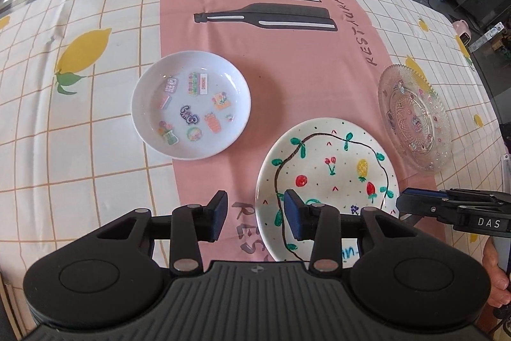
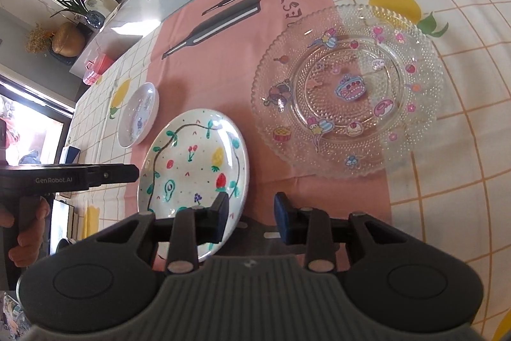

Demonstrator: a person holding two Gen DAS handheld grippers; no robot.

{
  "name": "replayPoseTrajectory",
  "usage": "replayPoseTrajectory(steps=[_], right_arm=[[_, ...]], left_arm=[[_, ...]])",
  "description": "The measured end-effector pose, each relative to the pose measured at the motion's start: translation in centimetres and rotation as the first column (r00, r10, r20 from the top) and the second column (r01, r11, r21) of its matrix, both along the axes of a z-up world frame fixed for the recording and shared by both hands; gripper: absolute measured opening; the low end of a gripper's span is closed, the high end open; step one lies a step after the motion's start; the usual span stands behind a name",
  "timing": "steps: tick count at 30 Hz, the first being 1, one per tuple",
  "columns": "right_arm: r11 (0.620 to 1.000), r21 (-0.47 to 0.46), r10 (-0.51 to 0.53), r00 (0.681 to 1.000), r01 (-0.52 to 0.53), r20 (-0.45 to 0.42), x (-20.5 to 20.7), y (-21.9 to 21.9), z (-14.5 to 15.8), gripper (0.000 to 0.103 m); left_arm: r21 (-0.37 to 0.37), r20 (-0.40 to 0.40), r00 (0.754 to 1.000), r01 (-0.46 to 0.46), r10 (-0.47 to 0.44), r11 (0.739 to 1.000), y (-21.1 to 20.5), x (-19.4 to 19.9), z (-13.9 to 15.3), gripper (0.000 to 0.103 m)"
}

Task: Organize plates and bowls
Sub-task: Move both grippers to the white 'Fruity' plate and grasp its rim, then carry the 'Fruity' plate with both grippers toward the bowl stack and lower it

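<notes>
Looking along the left gripper [image 1: 255, 214], its jaws stand wide apart and grip nothing; the right finger [image 1: 295, 218] overlaps the near-left rim of the painted plate [image 1: 329, 178], though contact cannot be told. A white dish [image 1: 191, 104] with stickers lies well apart to the left on the pink runner [image 1: 287, 53], and the glass plate [image 1: 415, 117] sits at the far right. The right gripper [image 1: 412, 202] pokes in beside the painted plate (its opening unreadable from here).

From the right wrist, the right gripper [image 2: 250, 214] is also wide and empty, its left finger [image 2: 220, 214] over the painted plate's [image 2: 194, 162] near edge. The glass plate [image 2: 348, 91] lies ahead, the white dish [image 2: 139, 115] beyond left.
</notes>
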State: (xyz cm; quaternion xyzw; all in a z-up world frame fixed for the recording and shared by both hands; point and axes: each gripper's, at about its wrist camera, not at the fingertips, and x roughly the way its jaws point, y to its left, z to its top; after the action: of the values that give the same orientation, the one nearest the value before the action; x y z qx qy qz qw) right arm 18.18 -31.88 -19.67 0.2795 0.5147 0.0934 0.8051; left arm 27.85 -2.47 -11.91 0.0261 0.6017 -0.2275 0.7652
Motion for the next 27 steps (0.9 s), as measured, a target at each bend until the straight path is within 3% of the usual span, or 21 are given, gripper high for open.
replayPoseTrajectory(steps=[4, 9, 13, 17, 18, 21, 27], right_arm=[[1.000, 0.028, -0.009, 1.000, 0.009, 0.000, 0.0, 0.0, -0.2, 0.031], [0.998, 0.057, -0.011, 1.000, 0.011, -0.007, 0.2, 0.3, -0.4, 0.030], [0.998, 0.053, -0.014, 1.000, 0.015, -0.015, 0.2, 0.6, -0.6, 0.018], [0.996, 0.091, -0.021, 0.999, 0.025, -0.039, 0.4, 0.8, -1.0, 0.015], [0.995, 0.092, -0.026, 0.999, 0.030, -0.042, 0.4, 0.8, -1.0, 0.015], [0.995, 0.095, -0.038, 0.998, 0.043, -0.053, 0.5, 0.8, -1.0, 0.013], [0.988, 0.132, -0.071, 0.994, 0.082, -0.084, 0.5, 0.3, -1.5, 0.007]], left_arm=[[-0.013, -0.019, 1.000, 0.018, -0.018, 1.000, -0.2, 0.0, -0.8, 0.037], [-0.018, -0.019, 1.000, 0.021, -0.021, 1.000, 0.1, 0.0, -1.2, 0.037], [-0.037, -0.023, 1.000, 0.000, -0.001, 0.999, 0.5, 0.0, -1.3, 0.037], [-0.015, 0.005, 1.000, 0.014, -0.013, 1.000, 0.0, -0.5, -1.2, 0.037], [-0.014, 0.009, 1.000, 0.018, -0.018, 1.000, -0.1, -0.6, -1.2, 0.030], [-0.020, -0.001, 1.000, 0.030, -0.030, 0.999, -0.5, -0.8, -1.2, 0.023], [-0.003, -0.003, 1.000, 0.021, -0.021, 1.000, -0.8, -0.8, -1.1, 0.021]])
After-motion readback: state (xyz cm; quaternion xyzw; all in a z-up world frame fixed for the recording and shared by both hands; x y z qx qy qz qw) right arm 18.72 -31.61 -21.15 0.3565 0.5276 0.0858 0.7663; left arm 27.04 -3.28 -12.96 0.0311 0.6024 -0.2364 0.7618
